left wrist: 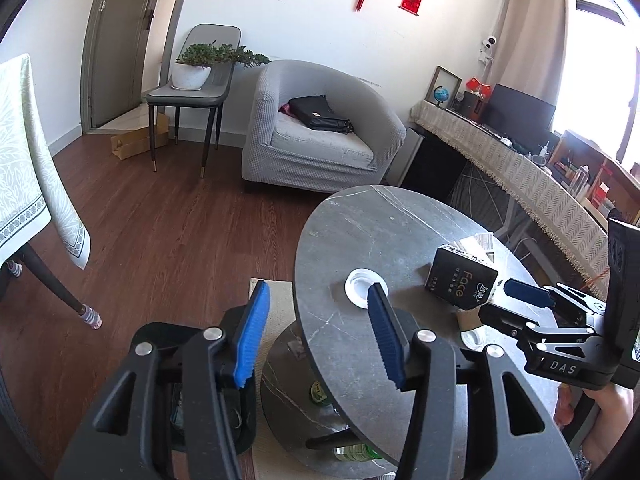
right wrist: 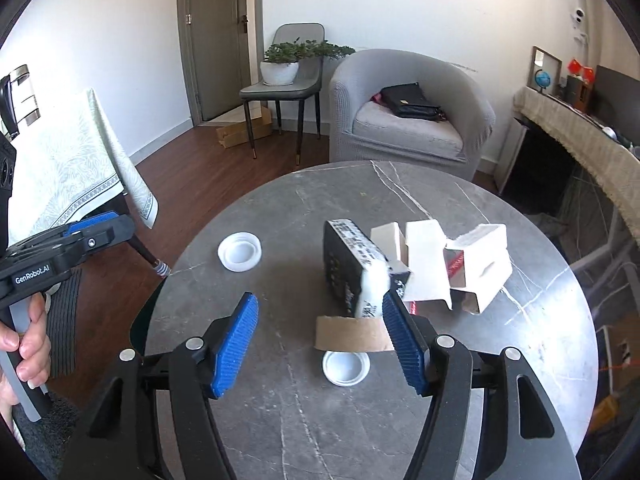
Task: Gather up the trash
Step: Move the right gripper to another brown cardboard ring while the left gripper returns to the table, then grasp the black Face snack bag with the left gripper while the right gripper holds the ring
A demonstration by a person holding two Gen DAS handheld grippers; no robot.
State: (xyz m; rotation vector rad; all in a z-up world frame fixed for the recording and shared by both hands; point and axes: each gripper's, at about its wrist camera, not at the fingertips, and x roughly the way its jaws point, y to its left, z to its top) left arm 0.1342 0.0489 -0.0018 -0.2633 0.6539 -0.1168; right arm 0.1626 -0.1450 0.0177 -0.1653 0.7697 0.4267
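With both my left tool and right tool spread and empty, I'd pinch the light, crushable brown cardboard tube lying on the grey marble counter across its middle.

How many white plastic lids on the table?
2. One lid lies on the left part of the round table; the other lid lies near the edge, just in front of the cardboard tube. The boxes might hide more.
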